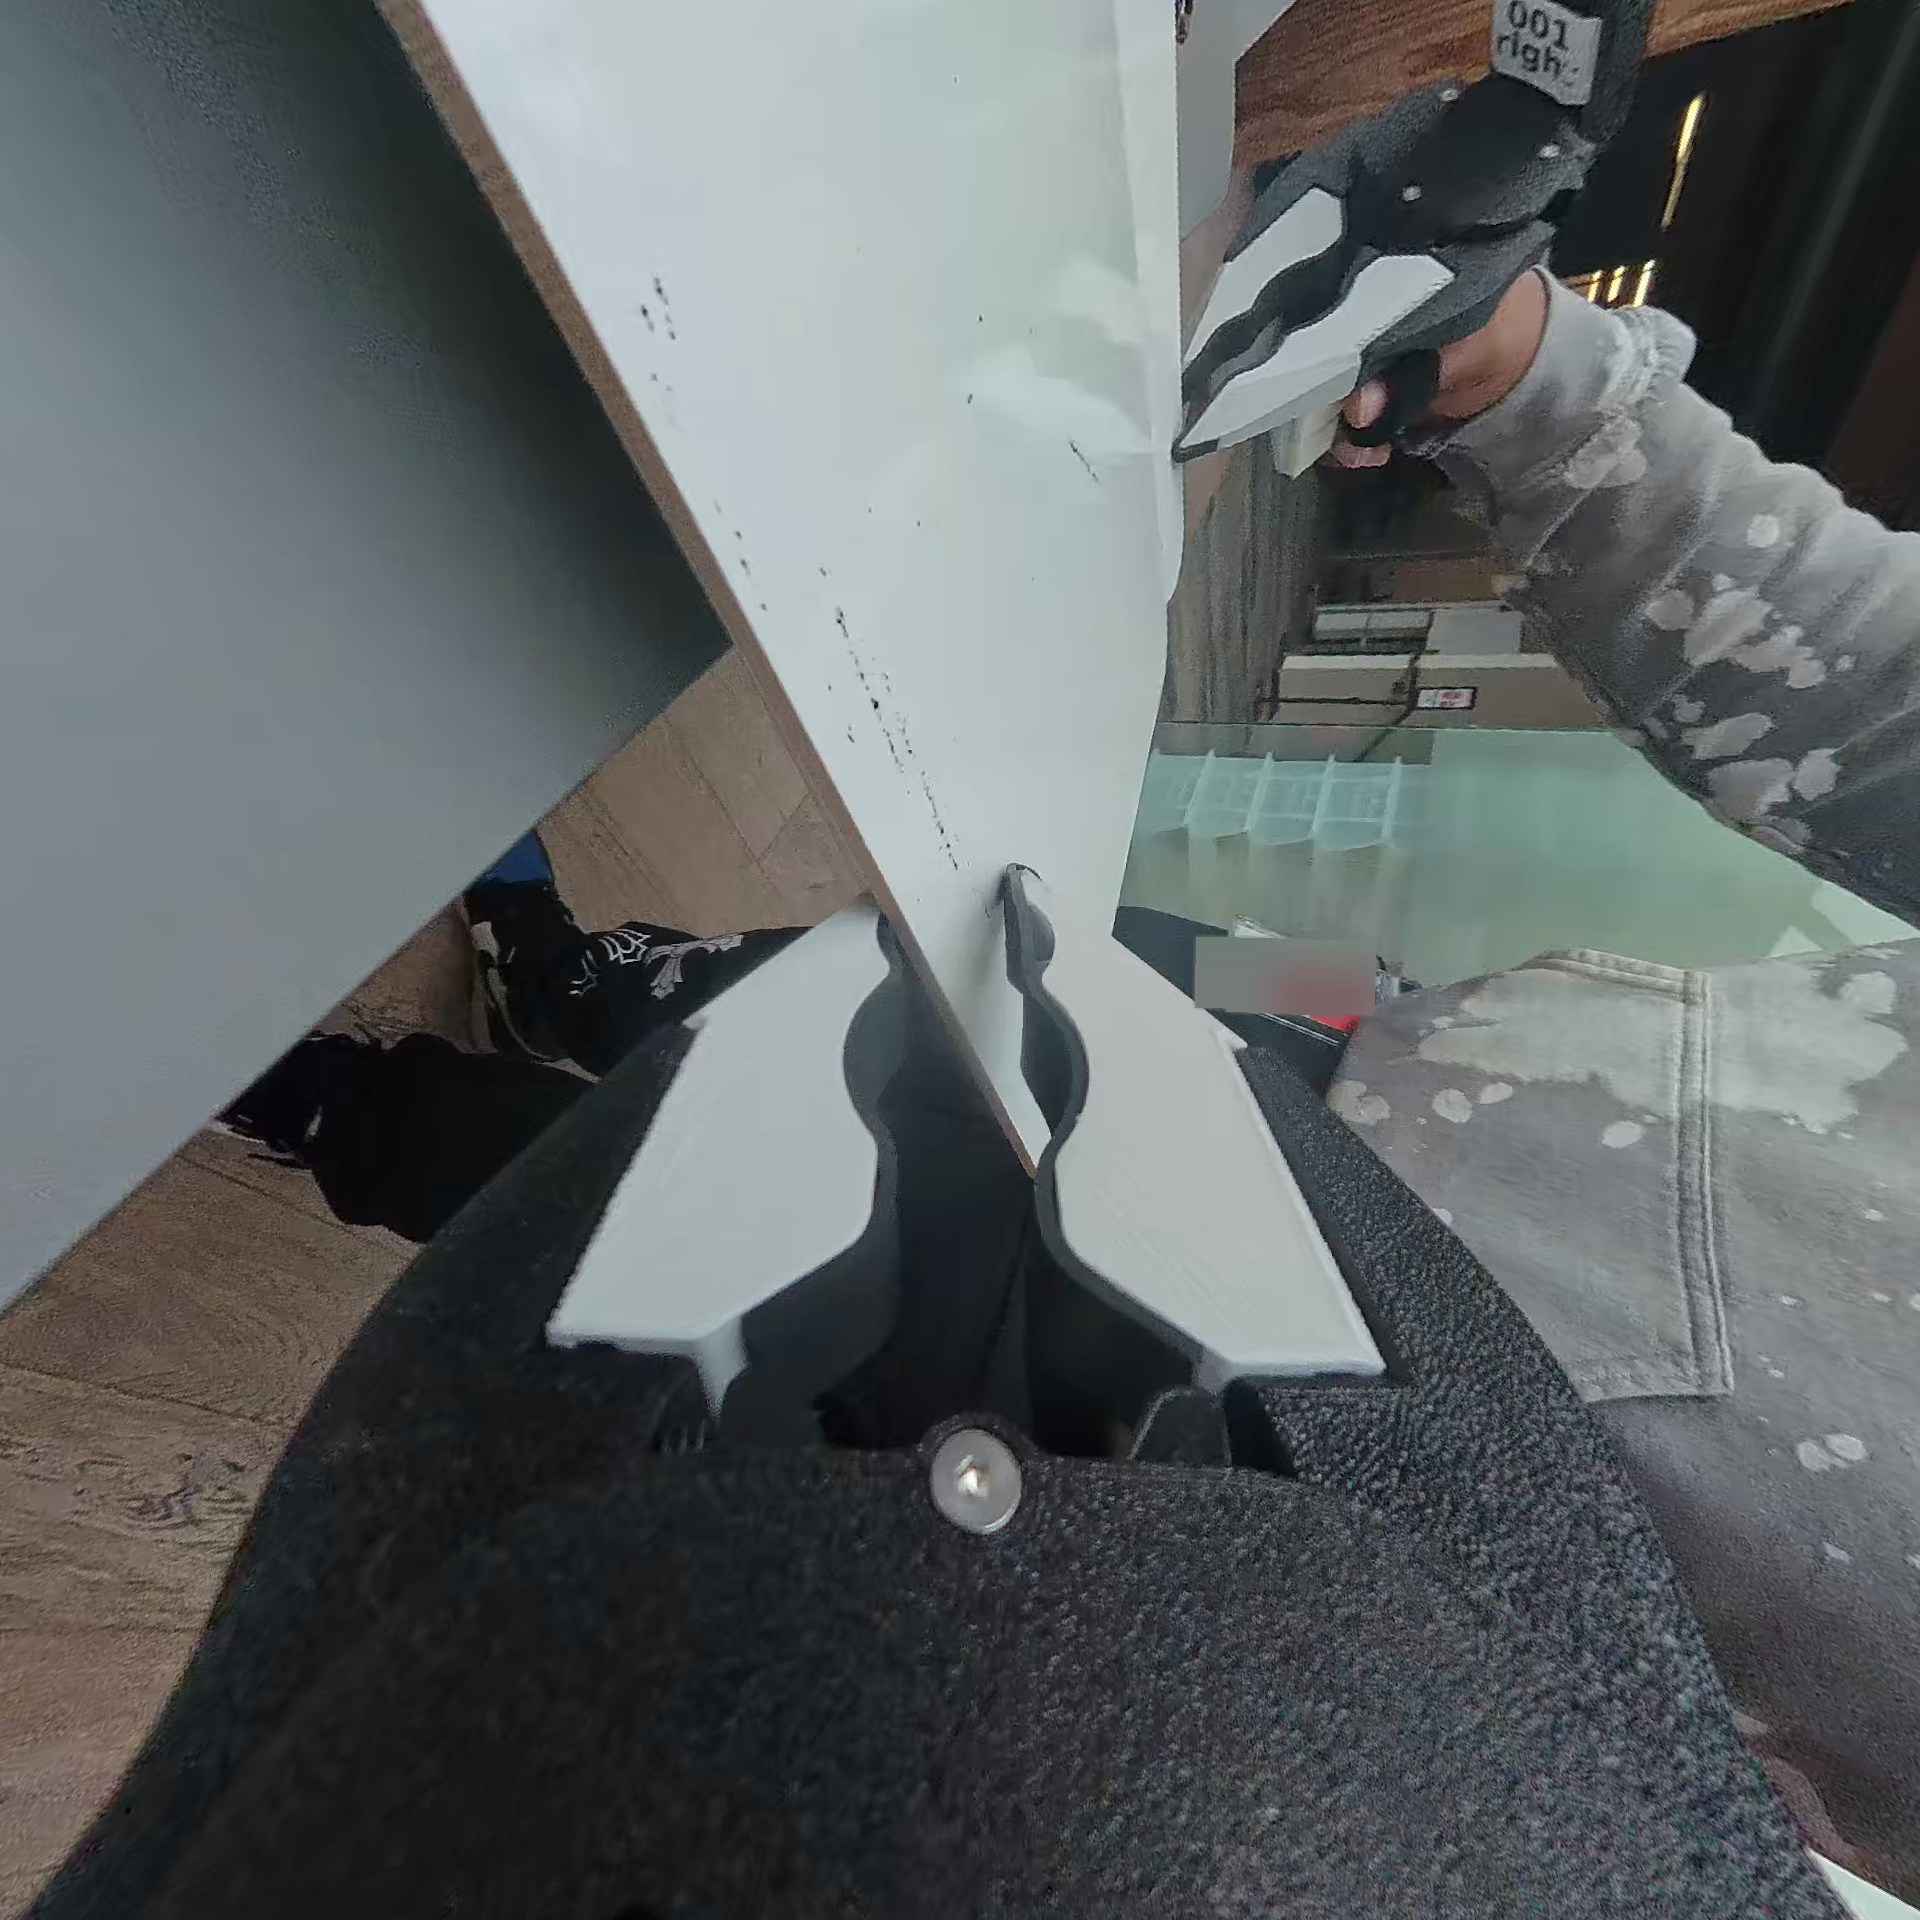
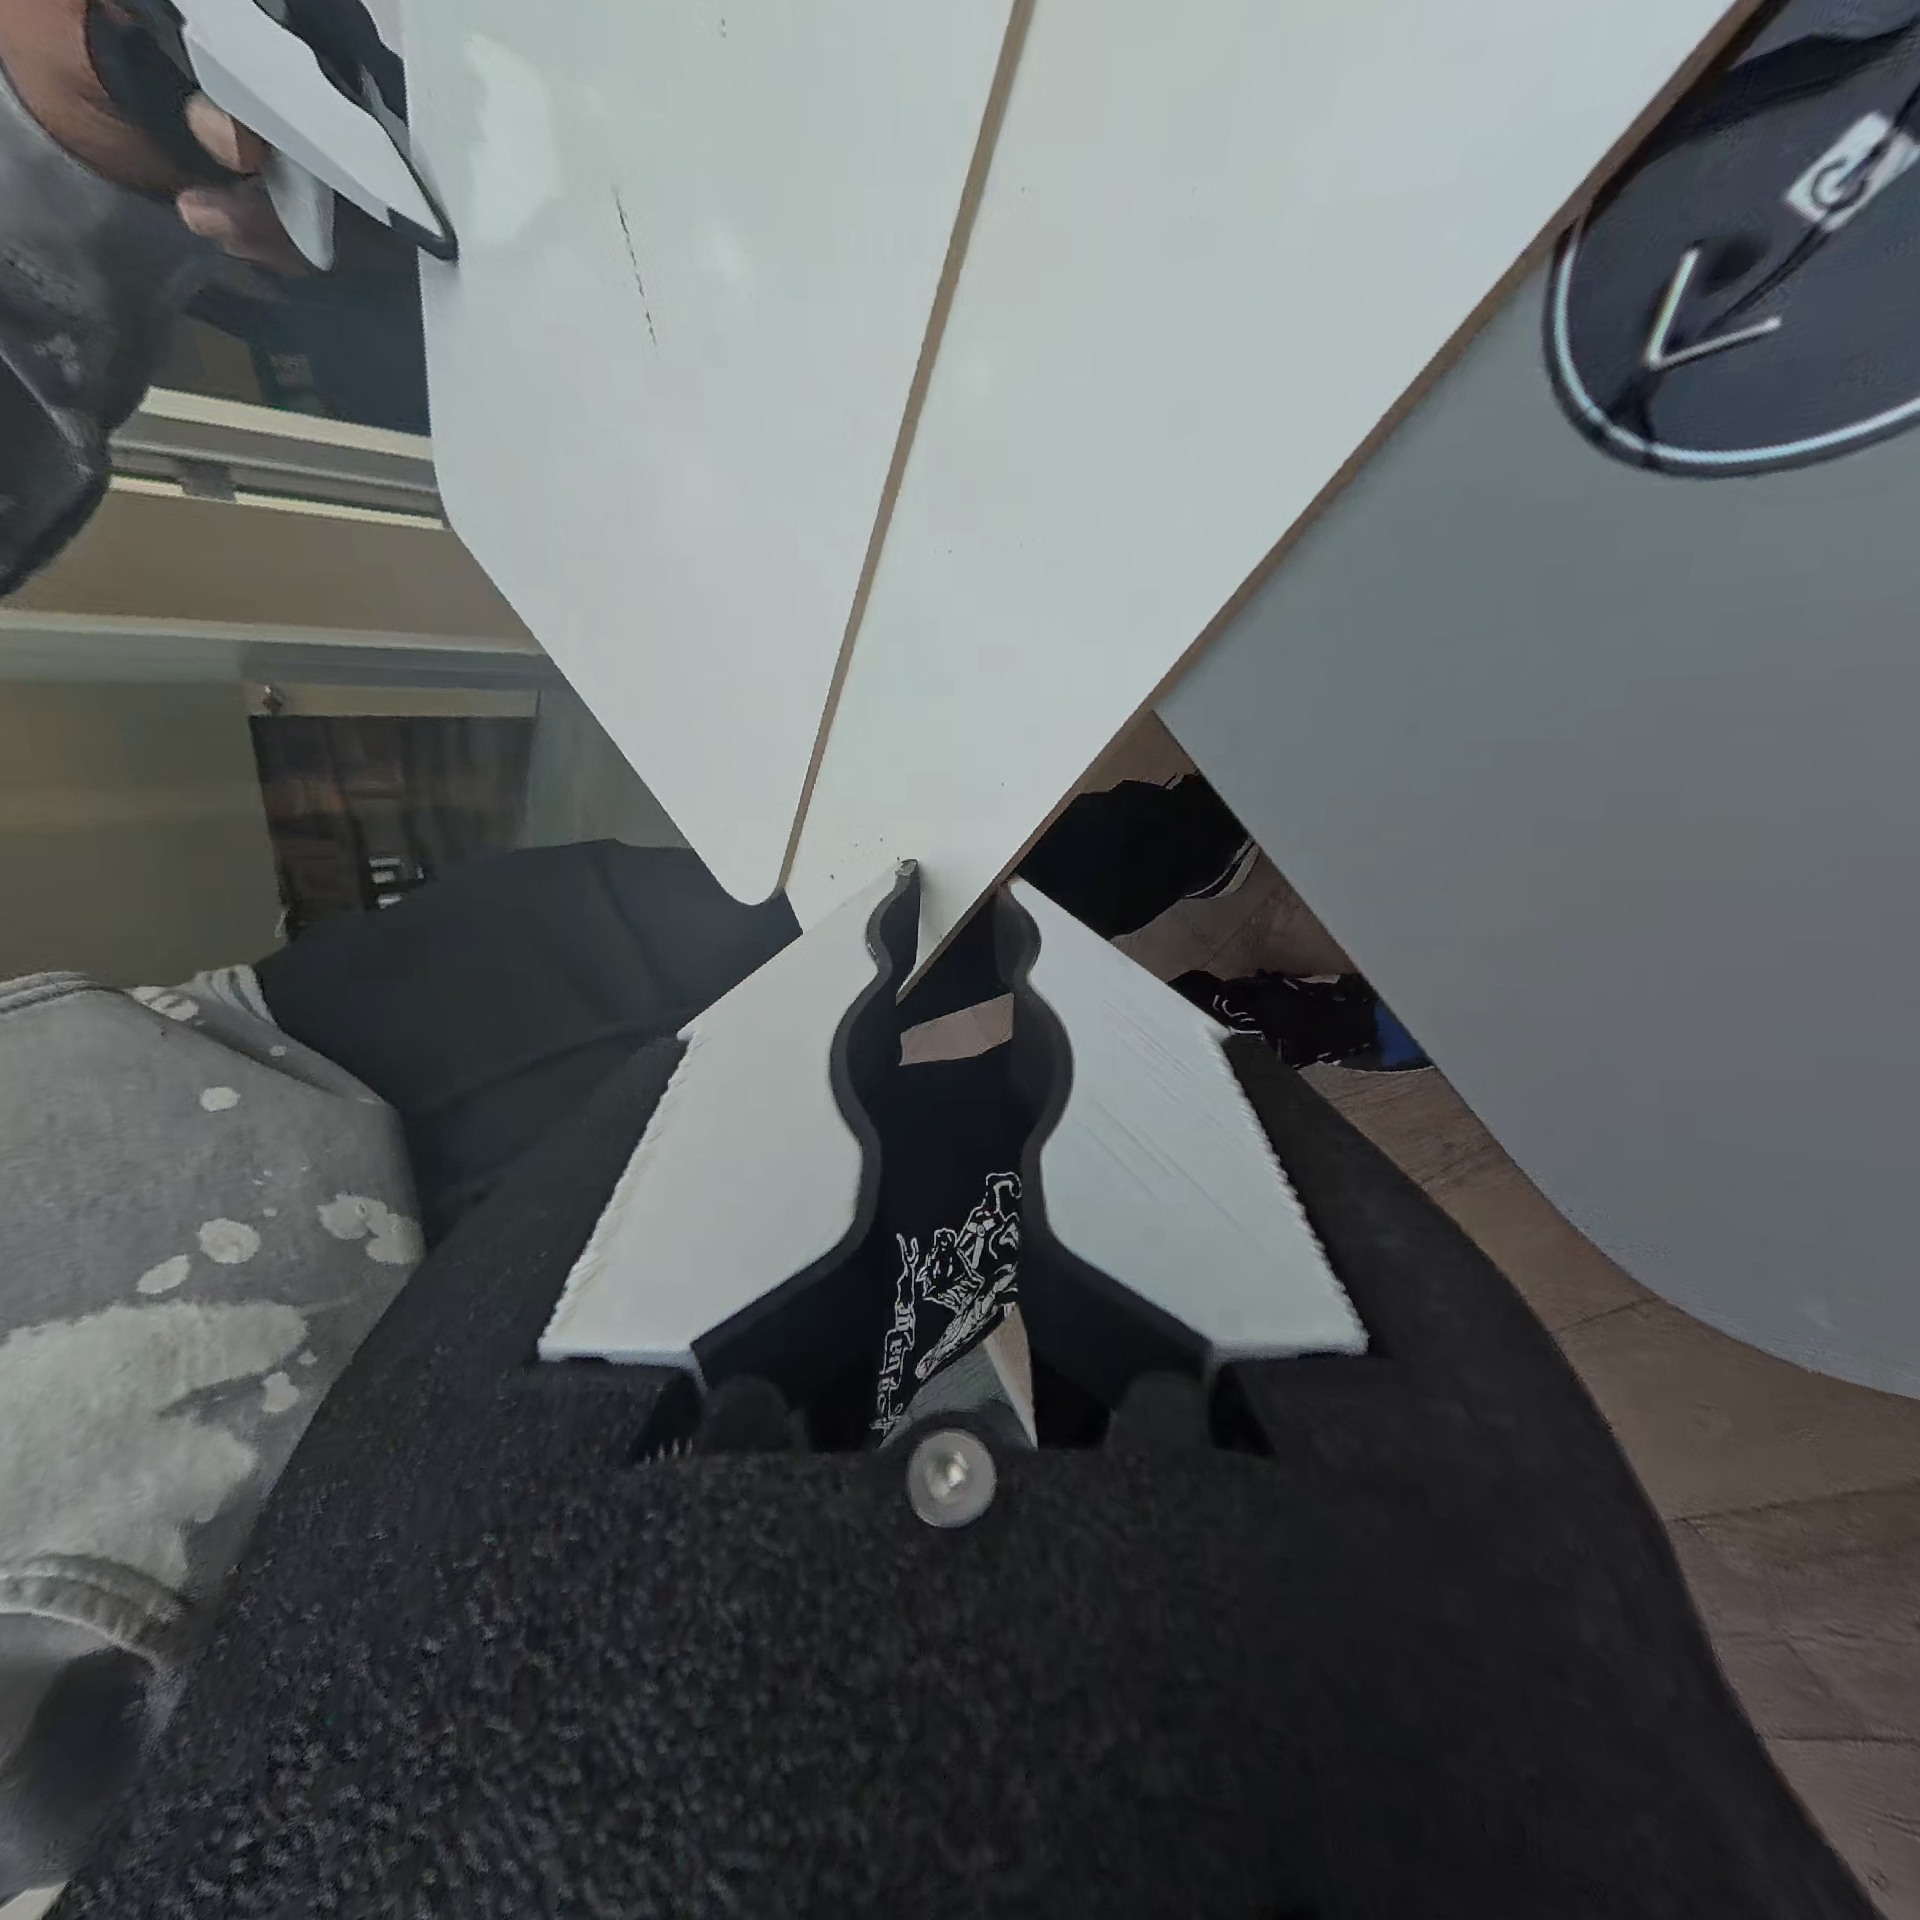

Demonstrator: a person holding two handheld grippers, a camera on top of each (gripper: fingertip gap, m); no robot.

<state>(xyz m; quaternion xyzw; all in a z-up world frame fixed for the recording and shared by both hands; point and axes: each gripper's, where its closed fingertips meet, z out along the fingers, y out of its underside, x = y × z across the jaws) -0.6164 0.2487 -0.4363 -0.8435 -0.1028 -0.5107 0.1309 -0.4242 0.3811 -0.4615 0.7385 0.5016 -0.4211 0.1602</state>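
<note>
A white hinged board with a brown core edge is held up between both grippers. My left gripper is shut on its near edge, the panel pinched between the pads. My right gripper shows at the upper right, clamped on the board's far edge. In the right wrist view my right gripper is shut on the edge of the white board, which shows two panels with a thin seam between them. My left gripper grips the far panel's edge at the upper left.
A grey table top stands close behind the board, and a black round disc lies on it. A black printed garment lies on the wood floor. A glass table bears a clear divided organiser. A person's mottled grey sleeve is at right.
</note>
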